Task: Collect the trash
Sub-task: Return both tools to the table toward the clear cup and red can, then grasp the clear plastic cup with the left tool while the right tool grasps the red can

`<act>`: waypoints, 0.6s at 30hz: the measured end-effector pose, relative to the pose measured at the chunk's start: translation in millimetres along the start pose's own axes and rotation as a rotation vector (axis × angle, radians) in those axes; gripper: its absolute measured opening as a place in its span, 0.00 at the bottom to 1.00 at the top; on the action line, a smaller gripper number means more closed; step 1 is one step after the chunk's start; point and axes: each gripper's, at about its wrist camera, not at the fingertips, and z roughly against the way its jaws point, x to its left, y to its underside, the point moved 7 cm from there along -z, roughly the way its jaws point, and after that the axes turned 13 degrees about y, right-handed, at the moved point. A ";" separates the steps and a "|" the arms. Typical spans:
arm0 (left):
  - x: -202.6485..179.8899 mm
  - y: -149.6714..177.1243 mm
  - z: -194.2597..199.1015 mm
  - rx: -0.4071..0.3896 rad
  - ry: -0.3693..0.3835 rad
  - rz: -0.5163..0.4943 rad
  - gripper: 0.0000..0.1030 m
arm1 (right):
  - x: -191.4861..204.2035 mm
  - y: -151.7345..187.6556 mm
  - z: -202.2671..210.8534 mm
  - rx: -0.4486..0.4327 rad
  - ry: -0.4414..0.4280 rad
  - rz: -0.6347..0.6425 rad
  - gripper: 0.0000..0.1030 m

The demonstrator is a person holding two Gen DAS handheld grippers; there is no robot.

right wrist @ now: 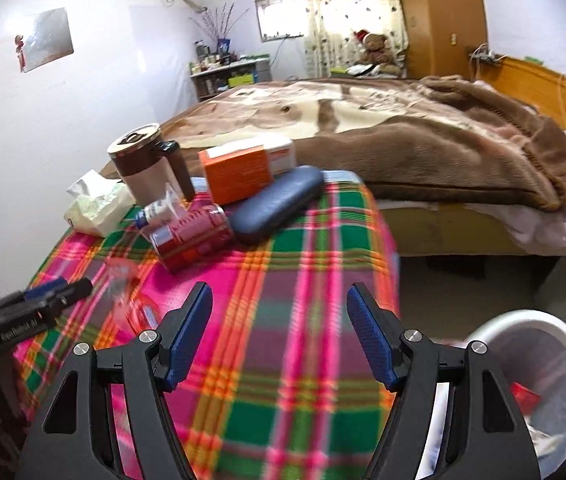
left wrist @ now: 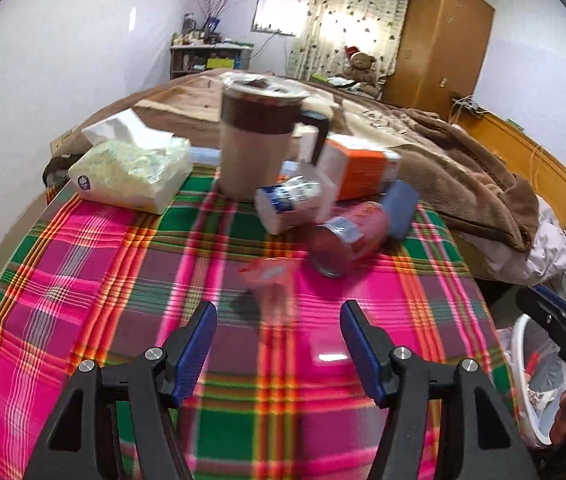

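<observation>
Both claws are hanging released and empty over the plaid counter (left wrist: 83, 264). A clear plastic wrapper (left wrist: 267, 280) is lying flat just ahead of the left claw (left wrist: 279, 320), nearer than the right claw (right wrist: 279, 308). The wastebasket (right wrist: 531, 328) is sitting at the right.

Right gripper (right wrist: 279, 332) hangs open over plaid cloth (right wrist: 283, 360) beside bin (right wrist: 495, 326).

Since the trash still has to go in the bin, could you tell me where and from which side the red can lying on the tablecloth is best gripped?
Grip the red can across the middle of its round body, coming from above. It lies on its side, so the curved wall faces up. The clear bottle and blue case crowd its far side, so approach from the open near side. The right gripper is open and looks closest.
</observation>
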 end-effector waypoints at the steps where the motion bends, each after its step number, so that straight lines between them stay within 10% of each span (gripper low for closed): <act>1: 5.5 -0.2 -4.8 0.012 -0.004 0.005 0.62 | 5.1 -2.4 -5.9 0.010 -0.006 -0.002 0.69; 18: 36.2 -14.4 -60.3 0.110 0.025 -0.019 0.62 | 75.4 -39.3 -78.9 0.139 -0.101 -0.043 0.69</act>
